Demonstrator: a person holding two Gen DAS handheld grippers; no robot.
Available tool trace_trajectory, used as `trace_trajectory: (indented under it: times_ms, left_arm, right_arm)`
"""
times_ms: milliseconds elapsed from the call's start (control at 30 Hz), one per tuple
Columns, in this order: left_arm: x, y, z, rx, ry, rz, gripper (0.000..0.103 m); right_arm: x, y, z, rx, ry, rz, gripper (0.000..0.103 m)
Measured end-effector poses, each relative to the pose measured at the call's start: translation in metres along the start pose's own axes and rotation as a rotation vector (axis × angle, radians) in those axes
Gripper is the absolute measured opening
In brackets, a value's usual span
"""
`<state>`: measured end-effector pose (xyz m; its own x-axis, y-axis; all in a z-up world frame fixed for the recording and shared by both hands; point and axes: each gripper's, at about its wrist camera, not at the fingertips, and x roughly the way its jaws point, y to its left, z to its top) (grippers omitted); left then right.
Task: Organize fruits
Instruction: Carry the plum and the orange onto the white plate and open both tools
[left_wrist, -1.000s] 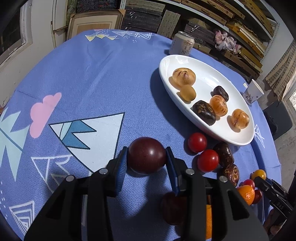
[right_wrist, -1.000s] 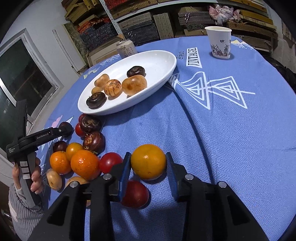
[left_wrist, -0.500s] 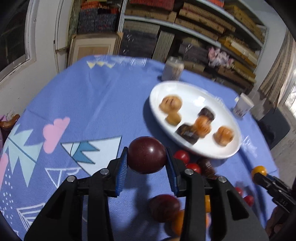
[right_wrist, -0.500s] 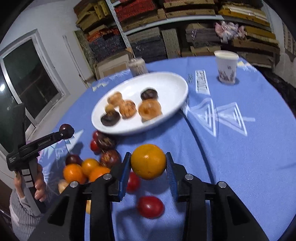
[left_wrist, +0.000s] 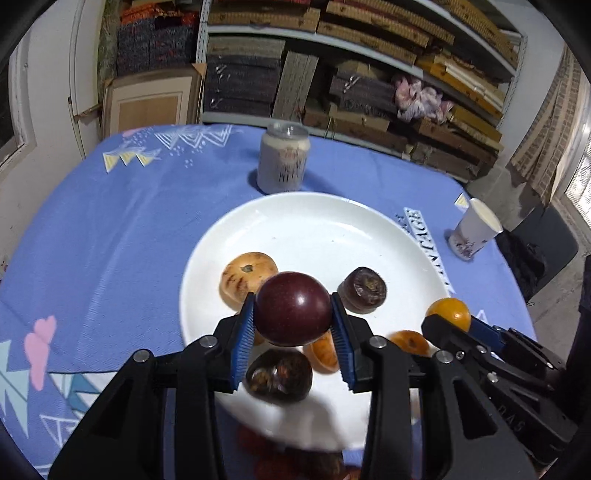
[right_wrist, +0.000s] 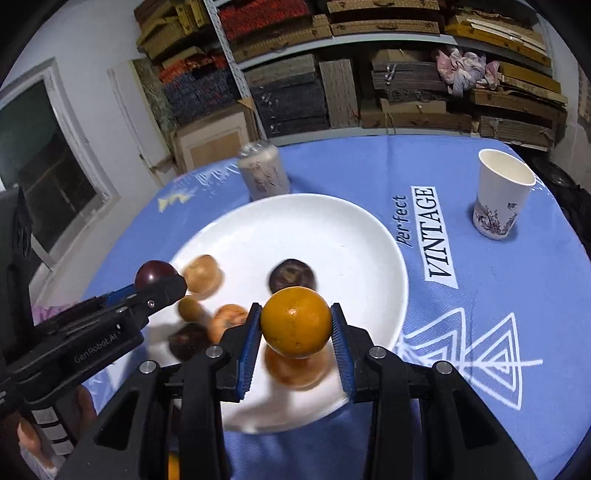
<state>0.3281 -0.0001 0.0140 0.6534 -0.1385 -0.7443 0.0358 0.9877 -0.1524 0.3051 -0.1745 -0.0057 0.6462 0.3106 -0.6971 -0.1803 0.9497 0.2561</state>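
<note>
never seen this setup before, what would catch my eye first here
Two fruits held up over the white plate: a dark red plum clamped in the left gripper, and an orange clamped in the right gripper. Behind the plate stands a can, with a paper cup off to its right.

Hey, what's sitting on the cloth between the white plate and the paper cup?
No object. In the right wrist view, only blue cloth printed "Perfect VINTAGE" lies between the white plate and the paper cup.

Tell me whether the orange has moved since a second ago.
Yes. Clamped in the right gripper, the orange went from the cloth beside the plate to above it.
</note>
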Motion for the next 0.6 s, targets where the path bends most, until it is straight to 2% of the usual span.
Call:
trace_trajectory:
  times_ms: [100, 200, 367, 500, 600]
  left_arm:
    - [0.023, -0.006, 0.004, 0.030, 0.050, 0.024, 0.038]
    - [0.037, -0.008, 0.008, 0.029, 0.091, 0.016, 0.038]
    - [0.041, -0.012, 0.009, 0.050, 0.083, 0.008, 0.039]
    - [0.041, -0.011, 0.009, 0.050, 0.089, -0.007, 0.039]
    - [0.037, -0.006, 0.012, 0.036, 0.087, -0.008, 0.046]
  right_arm:
    - [0.012, -0.011, 0.004, 0.017, 0.020, -0.011, 0.038]
    - [0.021, -0.018, 0.006, 0.025, 0.031, -0.029, 0.038]
    - [0.033, -0.017, 0.008, 0.001, 0.045, -0.039, 0.038]
    - [0.030, -0.014, 0.009, -0.032, 0.018, -0.065, 0.040]
    - [0.020, -0.014, 0.010, -0.028, -0.005, -0.059, 0.052]
